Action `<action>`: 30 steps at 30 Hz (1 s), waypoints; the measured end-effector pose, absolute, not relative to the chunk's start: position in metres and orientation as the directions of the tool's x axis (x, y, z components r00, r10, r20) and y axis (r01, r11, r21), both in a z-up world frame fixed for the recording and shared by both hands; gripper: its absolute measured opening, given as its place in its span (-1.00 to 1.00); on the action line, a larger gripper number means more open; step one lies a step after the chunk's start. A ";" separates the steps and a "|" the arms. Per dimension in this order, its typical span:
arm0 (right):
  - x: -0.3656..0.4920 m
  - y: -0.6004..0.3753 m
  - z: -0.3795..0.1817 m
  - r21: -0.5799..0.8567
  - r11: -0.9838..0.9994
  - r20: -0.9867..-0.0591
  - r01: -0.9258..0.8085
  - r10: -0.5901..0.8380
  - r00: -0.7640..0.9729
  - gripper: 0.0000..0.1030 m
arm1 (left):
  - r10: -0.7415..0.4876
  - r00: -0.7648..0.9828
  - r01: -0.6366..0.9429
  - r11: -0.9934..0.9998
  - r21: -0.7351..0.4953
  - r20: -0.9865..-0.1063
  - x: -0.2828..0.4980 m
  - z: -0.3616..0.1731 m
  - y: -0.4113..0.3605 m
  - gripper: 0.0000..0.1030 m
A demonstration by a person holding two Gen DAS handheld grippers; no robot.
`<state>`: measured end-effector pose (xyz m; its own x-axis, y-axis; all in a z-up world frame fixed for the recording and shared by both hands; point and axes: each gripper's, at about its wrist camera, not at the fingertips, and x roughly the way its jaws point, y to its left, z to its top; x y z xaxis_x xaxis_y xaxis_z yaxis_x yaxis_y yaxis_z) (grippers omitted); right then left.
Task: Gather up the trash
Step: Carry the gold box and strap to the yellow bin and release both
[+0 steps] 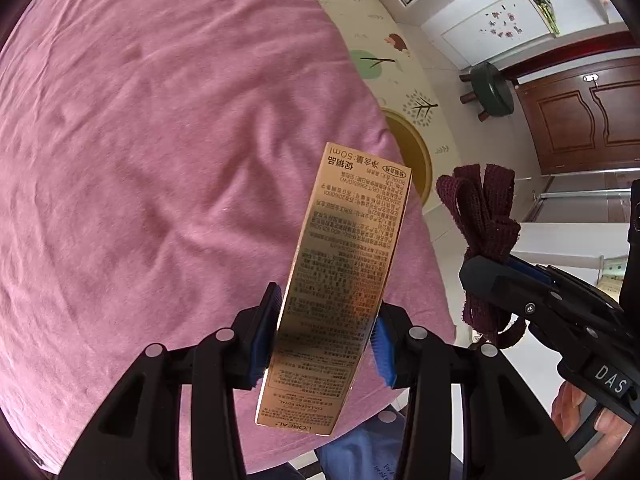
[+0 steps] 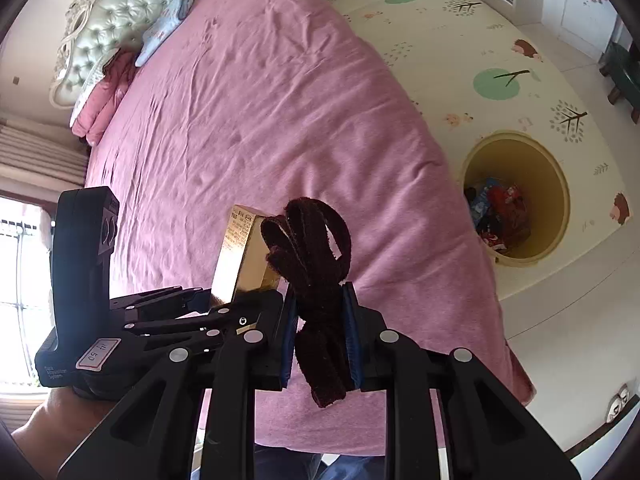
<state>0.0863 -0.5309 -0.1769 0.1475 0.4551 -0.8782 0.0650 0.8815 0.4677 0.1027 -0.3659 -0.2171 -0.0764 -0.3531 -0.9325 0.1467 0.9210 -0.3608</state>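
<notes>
Left gripper (image 1: 326, 336) jaws clamp a glossy gold carton (image 1: 340, 280), printed text face up, over the wrinkled pink bed (image 1: 160, 140). Right gripper (image 2: 320, 340) jaws pinch a fuzzy maroon strap bundle (image 2: 316, 264) — just beside the carton. Round yellow bin (image 2: 560, 200) sits on the patterned mat (image 2: 500, 20) beyond the right jaws, wrappers inside.

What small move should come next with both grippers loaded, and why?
Probably carry both toward the yellow bin beside the bed. The left gripper is shut on the gold box, the right gripper on the maroon strap, and the bin already holds trash.
</notes>
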 end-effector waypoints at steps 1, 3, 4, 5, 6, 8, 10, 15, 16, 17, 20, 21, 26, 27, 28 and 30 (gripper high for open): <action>0.086 -0.542 -0.177 0.467 0.881 -0.878 0.076 0.453 0.154 -0.59 | -0.356 -0.082 0.155 0.918 -0.364 -0.931 0.106 -0.218 -0.379 -0.18; 0.087 -0.565 -0.177 0.466 0.879 -0.879 0.101 0.446 0.171 -0.59 | -0.355 -0.091 0.177 0.914 -0.365 -0.931 0.112 -0.221 -0.400 -0.18; 0.088 -0.575 -0.178 0.467 0.877 -0.878 0.114 0.444 0.176 -0.59 | -0.351 -0.096 0.191 0.912 -0.363 -0.932 0.115 -0.222 -0.411 -0.18; 0.090 -0.586 -0.179 0.466 0.875 -0.878 0.129 0.441 0.185 -0.59 | -0.347 -0.101 0.202 0.911 -0.361 -0.932 0.119 -0.223 -0.422 -0.18; 0.091 -0.596 -0.181 0.466 0.873 -0.879 0.142 0.437 0.192 -0.59 | -0.346 -0.106 0.209 0.909 -0.361 -0.932 0.122 -0.224 -0.431 -0.18; 0.094 -0.617 -0.183 0.464 0.869 -0.879 0.172 0.428 0.209 -0.59 | -0.348 -0.117 0.225 0.903 -0.366 -0.930 0.129 -0.226 -0.451 -0.18; 0.099 -0.636 -0.185 0.462 0.864 -0.880 0.202 0.418 0.227 -0.59 | -0.347 -0.127 0.251 0.895 -0.369 -0.929 0.138 -0.226 -0.473 -0.18; 0.111 -0.680 -0.187 0.454 0.848 -0.883 0.273 0.385 0.269 -0.59 | -0.354 -0.132 0.278 0.883 -0.377 -0.926 0.168 -0.226 -0.511 -0.18; 0.112 -0.687 -0.187 0.451 0.846 -0.883 0.284 0.378 0.277 -0.59 | -0.353 -0.133 0.288 0.880 -0.377 -0.926 0.174 -0.225 -0.518 -0.18; 0.114 -0.694 -0.187 0.448 0.844 -0.884 0.295 0.370 0.286 -0.59 | -0.353 -0.134 0.298 0.877 -0.377 -0.926 0.179 -0.225 -0.524 -0.18; 0.122 -0.713 -0.188 0.440 0.840 -0.887 0.318 0.349 0.303 -0.59 | -0.354 -0.140 0.322 0.867 -0.380 -0.925 0.192 -0.225 -0.543 -0.18; 0.124 -0.718 -0.189 0.437 0.839 -0.888 0.324 0.344 0.306 -0.59 | -0.357 -0.142 0.333 0.861 -0.384 -0.923 0.196 -0.226 -0.549 -0.18; 0.140 -0.739 -0.197 0.418 0.845 -0.896 0.334 0.322 0.306 -0.59 | -0.345 -0.157 0.396 0.837 -0.379 -0.925 0.210 -0.232 -0.580 -0.17; 0.143 -0.743 -0.198 0.413 0.846 -0.898 0.336 0.317 0.305 -0.59 | -0.340 -0.159 0.403 0.835 -0.375 -0.927 0.213 -0.234 -0.585 -0.17; 0.146 -0.746 -0.200 0.412 0.848 -0.899 0.335 0.318 0.300 -0.59 | -0.338 -0.162 0.408 0.833 -0.375 -0.927 0.215 -0.235 -0.590 -0.17; 0.151 -0.753 -0.201 0.401 0.853 -0.903 0.335 0.307 0.301 -0.58 | -0.335 -0.162 0.421 0.827 -0.372 -0.928 0.219 -0.237 -0.598 -0.17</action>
<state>0.1512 -0.7530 -0.2010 0.3005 0.3066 -0.9031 0.3352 0.8525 0.4010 0.2193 -0.5985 -0.2372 -0.1619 -0.3353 -0.9281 0.4212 0.8270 -0.3723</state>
